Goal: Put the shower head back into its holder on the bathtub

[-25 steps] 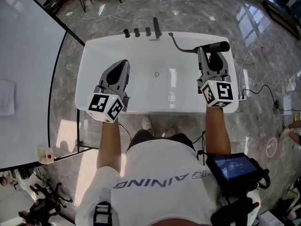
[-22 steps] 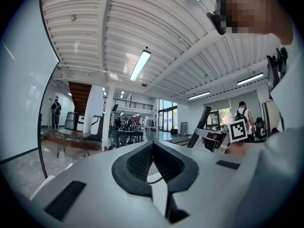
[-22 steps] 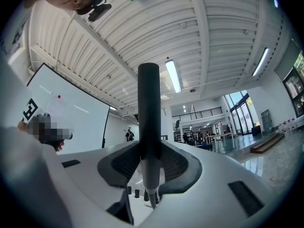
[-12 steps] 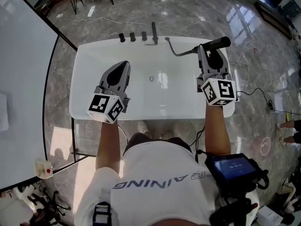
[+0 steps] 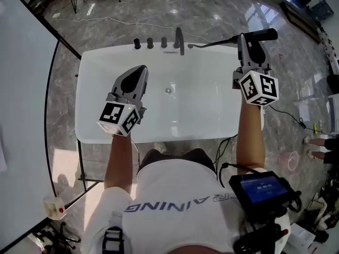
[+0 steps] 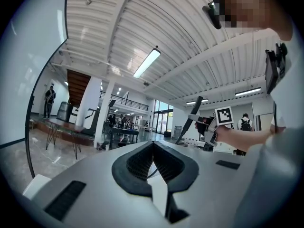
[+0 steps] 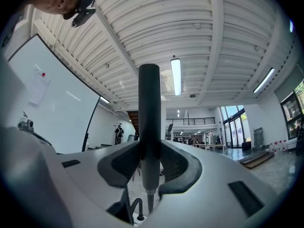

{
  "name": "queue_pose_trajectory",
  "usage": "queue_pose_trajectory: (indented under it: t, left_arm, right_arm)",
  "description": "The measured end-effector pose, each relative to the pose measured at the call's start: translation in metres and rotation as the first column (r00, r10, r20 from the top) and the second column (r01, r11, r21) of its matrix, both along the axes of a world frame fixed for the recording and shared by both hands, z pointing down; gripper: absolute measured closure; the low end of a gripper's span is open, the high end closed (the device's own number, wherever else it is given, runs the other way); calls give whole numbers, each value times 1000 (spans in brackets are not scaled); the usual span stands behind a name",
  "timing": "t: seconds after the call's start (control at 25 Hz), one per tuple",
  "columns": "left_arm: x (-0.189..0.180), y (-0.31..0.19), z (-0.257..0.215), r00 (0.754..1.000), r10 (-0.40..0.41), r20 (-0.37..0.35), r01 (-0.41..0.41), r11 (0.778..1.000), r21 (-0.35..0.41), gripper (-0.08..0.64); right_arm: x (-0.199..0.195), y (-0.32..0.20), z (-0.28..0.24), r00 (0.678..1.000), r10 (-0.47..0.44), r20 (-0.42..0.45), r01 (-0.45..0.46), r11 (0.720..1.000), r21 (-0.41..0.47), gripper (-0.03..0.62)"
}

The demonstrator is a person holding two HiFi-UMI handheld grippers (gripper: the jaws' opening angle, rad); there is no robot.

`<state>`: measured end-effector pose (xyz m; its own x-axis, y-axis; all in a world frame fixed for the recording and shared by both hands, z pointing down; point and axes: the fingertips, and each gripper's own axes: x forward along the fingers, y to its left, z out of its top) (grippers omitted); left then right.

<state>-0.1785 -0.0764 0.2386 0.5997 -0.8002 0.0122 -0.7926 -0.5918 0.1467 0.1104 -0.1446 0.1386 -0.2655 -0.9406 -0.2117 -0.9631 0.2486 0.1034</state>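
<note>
- The shower head [image 5: 263,34], clamped in the right gripper [image 5: 249,40], has been lifted past the bathtub [image 5: 79,105] corner.
- The left gripper [image 5: 141,69] is held together, empty.
- The holder, seemingly among the far-rim fittings [image 5: 159,42], is not yet reached.

Open hall [image 6: 118,127]: marble floor [image 5: 132,9], bathtub [image 5: 201,112]

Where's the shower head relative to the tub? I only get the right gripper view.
Observer: In the head view the right gripper holds the shower head by the bathtub's far right corner.
Operator: Hose attached?
Observer: Yes, the hose runs from it to the rim beside the faucet.
Operator: Left gripper?
Observer: The left gripper is shut and empty, over the basin.
</note>
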Motion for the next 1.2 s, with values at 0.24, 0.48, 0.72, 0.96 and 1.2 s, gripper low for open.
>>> queue_pose_trajectory:
  t: [0.24, 0.48, 0.72, 0.96, 1.2]
  left_arm:
    - [-9, -25, 7, 1000, 10, -3, -11, 1000, -18, 543]
    - [3, -35, 11, 1000, -3, 4, 3, 1000, -20, 543]
    - [16, -49, 21, 999, -45, 3, 45, 998, -48, 543]
    - [34, -68, 40, 998, -63, 14, 64, 994, -85, 543]
    - [38, -95, 67, 996, -84, 28, 87, 990, -115, 543]
  right_arm:
    - [-11, -23, 12, 1000, 1, 4, -1, 1000, -25, 459]
    - [3, -47, 12, 1000, -3, 15, 3, 1000, -15, 459]
    - [11, -83, 27, 999, -48, 4, 48, 998, -39, 458]
    - [26, -122, 59, 998, -66, 5, 66, 994, -82, 459]
    - [31, -167, 107, 997, -78, 7, 79, 989, -125, 459]
